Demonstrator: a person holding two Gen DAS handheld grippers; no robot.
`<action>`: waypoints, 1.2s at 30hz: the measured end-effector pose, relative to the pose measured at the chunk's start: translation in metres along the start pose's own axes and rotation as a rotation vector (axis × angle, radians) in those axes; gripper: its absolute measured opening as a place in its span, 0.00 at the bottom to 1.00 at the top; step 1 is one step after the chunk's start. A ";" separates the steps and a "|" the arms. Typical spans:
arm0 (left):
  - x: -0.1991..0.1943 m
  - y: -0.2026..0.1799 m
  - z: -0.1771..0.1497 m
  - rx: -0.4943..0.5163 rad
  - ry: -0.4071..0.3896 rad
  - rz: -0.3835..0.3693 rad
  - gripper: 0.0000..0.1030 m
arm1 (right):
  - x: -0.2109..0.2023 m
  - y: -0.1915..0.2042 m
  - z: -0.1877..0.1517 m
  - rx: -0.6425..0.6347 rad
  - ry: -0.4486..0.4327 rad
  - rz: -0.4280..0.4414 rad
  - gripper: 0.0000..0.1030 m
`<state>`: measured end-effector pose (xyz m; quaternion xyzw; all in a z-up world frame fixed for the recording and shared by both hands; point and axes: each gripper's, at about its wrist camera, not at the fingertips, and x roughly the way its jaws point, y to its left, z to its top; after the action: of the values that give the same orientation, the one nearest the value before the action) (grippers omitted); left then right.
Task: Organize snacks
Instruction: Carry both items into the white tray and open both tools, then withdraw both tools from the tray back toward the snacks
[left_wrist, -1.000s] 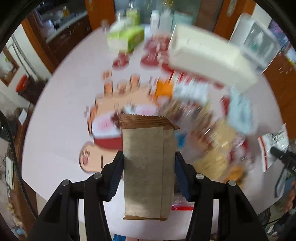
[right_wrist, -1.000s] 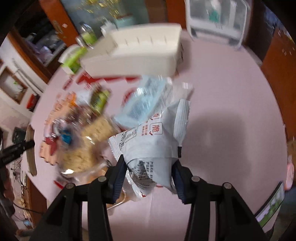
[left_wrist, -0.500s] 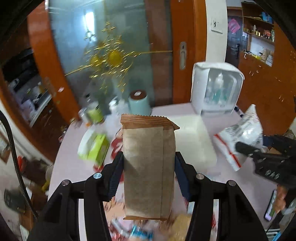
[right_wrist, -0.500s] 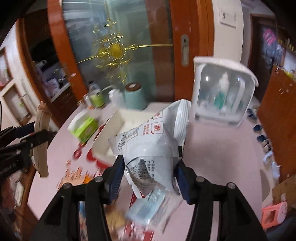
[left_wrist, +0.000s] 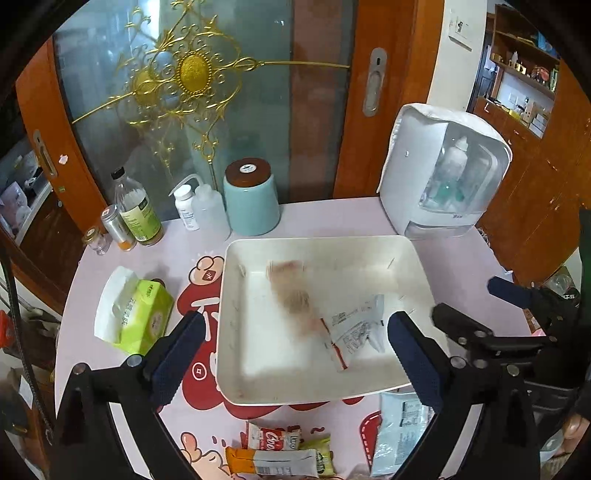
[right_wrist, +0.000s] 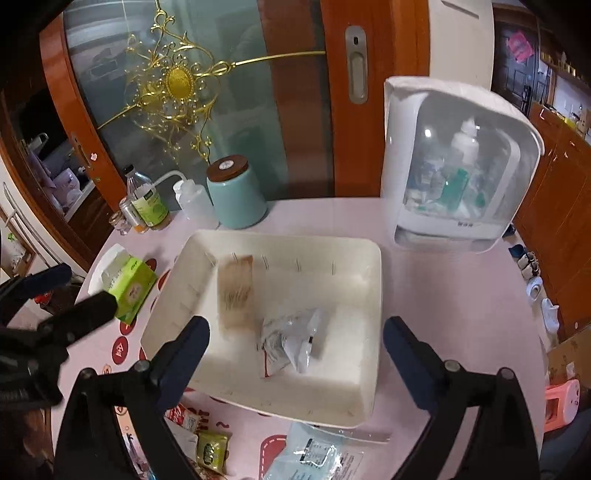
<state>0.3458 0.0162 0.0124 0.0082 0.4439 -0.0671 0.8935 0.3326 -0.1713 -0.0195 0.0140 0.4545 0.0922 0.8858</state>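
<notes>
The left gripper is spread wide with nothing between its fingers, as is the right gripper. Both hang over the white tray on the pink table. In the tray, a blurred brown paper packet lies at 11 o'clock of the grey-white snack bag. More snack packets lie at 6 o'clock, outside the tray.

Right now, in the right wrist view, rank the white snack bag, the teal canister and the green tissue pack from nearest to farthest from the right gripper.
1. White snack bag: in the white bin, just ahead of the open right gripper.
2. Green tissue pack: on the table, left of the bin.
3. Teal canister: behind the bin, by the glass door.
</notes>
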 end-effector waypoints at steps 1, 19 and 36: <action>0.000 0.003 -0.004 0.002 -0.003 0.006 0.96 | 0.000 -0.001 -0.003 0.001 0.002 -0.002 0.93; -0.095 -0.005 -0.062 0.029 -0.110 0.024 0.96 | -0.104 0.013 -0.044 -0.075 -0.098 0.054 0.96; -0.176 -0.024 -0.144 -0.047 -0.111 0.122 0.96 | -0.182 0.024 -0.123 -0.180 -0.085 0.183 0.96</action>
<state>0.1234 0.0226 0.0656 0.0104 0.3937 -0.0023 0.9192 0.1258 -0.1866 0.0571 -0.0205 0.4031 0.2124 0.8899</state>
